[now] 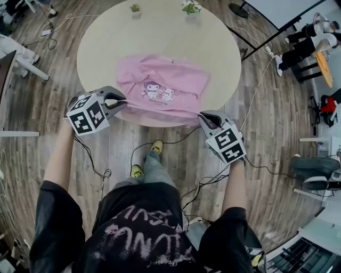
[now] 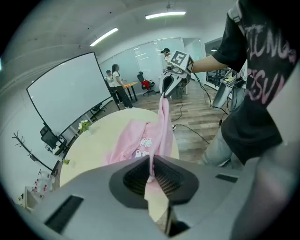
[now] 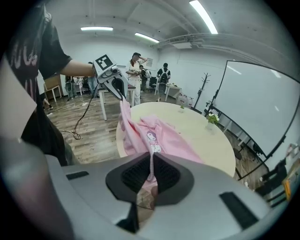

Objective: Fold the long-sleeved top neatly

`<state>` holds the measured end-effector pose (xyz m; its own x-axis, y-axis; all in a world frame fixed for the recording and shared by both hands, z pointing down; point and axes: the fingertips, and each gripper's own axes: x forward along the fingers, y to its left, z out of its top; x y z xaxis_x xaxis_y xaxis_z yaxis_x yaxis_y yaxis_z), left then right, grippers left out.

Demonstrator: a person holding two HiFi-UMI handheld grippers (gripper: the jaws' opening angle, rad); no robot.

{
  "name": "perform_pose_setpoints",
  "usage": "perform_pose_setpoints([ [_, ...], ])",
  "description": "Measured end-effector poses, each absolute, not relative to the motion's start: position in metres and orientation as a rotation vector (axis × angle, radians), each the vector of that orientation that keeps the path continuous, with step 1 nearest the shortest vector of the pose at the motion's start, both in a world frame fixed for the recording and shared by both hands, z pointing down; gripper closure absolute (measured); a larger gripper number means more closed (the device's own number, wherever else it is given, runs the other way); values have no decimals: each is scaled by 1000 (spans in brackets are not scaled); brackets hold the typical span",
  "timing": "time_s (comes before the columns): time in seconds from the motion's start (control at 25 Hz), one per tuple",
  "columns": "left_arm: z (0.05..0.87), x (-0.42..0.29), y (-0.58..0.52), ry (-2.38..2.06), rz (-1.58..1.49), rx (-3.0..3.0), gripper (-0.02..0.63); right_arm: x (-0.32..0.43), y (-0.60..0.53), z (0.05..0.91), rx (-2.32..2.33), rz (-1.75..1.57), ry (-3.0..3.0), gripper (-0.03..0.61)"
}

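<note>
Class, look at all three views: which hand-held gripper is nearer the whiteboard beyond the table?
Right. The right hand-held gripper grips the pink top on the whiteboard's side of the table; the left hand-held gripper grips it on the opposite side, farther off.

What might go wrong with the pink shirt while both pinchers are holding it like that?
The left gripper and the right gripper each pinch only a thin bit of the pink top's near edge, so the cloth might slip out of one. The top lies bunched right at the near rim of the round table, so a pull toward the person could drag it off onto the floor. Its wrinkles may also get folded in.
</note>
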<state>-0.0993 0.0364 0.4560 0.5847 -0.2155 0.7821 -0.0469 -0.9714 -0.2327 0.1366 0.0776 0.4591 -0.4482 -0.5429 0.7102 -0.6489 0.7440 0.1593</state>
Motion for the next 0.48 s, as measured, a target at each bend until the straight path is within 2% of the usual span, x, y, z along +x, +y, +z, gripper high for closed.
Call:
perform_pose_setpoints([
  [0.48,467,-73,-73,308,-1358,-2641,575,162,-40,472,904,171,-2173,554],
])
